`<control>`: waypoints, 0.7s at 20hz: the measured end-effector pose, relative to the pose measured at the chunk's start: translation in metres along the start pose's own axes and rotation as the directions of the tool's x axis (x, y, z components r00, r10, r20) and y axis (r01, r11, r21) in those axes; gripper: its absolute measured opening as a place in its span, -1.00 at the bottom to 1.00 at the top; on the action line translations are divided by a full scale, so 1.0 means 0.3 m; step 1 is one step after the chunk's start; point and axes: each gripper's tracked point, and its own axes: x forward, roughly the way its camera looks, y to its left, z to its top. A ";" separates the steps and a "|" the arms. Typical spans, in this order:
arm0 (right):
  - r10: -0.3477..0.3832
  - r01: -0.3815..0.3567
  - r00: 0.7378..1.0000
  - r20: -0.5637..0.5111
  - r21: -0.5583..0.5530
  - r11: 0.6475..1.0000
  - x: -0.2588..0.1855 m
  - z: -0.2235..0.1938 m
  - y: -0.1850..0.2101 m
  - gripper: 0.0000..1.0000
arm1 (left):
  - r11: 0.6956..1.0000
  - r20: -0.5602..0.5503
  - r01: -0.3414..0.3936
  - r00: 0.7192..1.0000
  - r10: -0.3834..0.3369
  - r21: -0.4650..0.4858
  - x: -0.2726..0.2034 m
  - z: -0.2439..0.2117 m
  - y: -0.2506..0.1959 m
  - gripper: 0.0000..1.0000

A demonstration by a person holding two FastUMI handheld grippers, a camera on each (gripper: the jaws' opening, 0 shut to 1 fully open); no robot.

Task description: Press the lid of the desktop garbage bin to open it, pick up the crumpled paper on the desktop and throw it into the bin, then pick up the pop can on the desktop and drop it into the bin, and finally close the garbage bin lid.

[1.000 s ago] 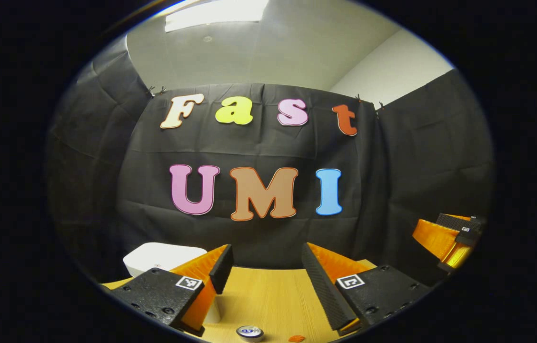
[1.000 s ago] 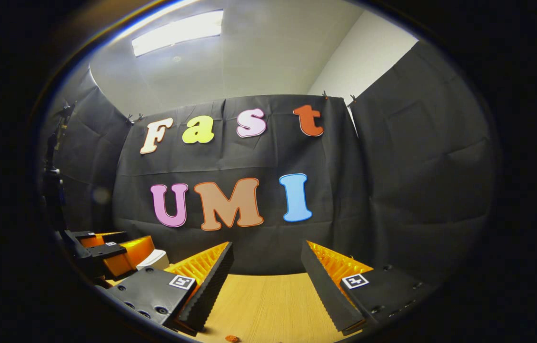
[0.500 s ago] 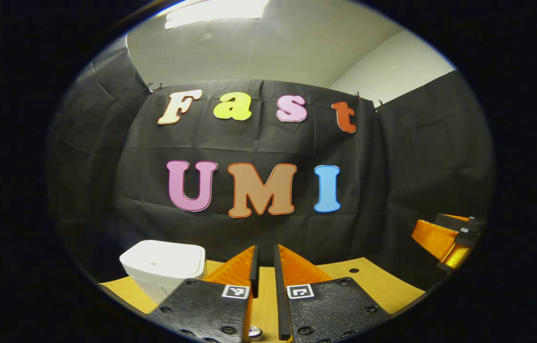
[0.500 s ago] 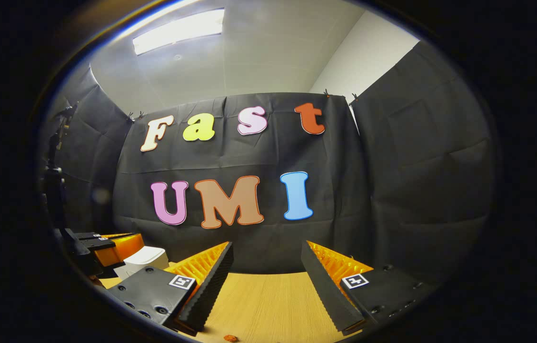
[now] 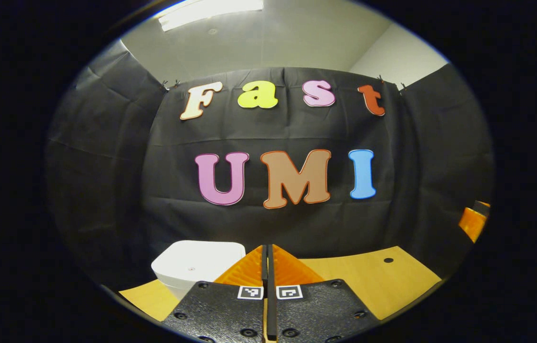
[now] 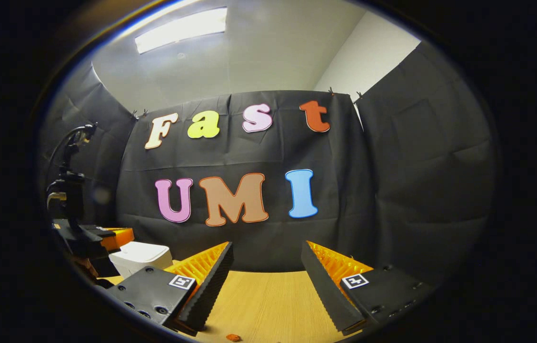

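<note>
In the left gripper view, the left tongs point(image 5: 267, 267) are closed together with nothing between them, just right of the white bin point(image 5: 197, 264), whose lid is down, on the wooden counter point(image 5: 368, 281). In the right gripper view, the right tongs point(image 6: 267, 271) gape wide above the counter, the bin well off to their left.

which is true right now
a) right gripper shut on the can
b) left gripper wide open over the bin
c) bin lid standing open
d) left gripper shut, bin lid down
d: in the left gripper view the left gripper has its fingers together with nothing between them, and the white bin beside it has its lid flat on top.
</note>
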 end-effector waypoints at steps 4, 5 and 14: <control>-0.003 0.003 1.000 -0.014 -0.012 1.000 0.001 -0.008 0.016 0.91 | 0.997 -0.014 -0.071 0.997 0.072 0.039 0.077 -0.020 0.129 -1.00; -0.005 0.004 1.000 -0.017 -0.015 1.000 0.001 -0.008 0.019 0.91 | 0.994 -0.023 -0.092 0.995 0.093 0.051 0.095 -0.036 0.162 -1.00; -0.023 0.022 0.997 -0.076 -0.019 1.000 -0.003 -0.066 0.037 0.91 | 0.976 -0.165 -0.216 0.962 0.217 0.024 0.179 -0.233 0.393 -1.00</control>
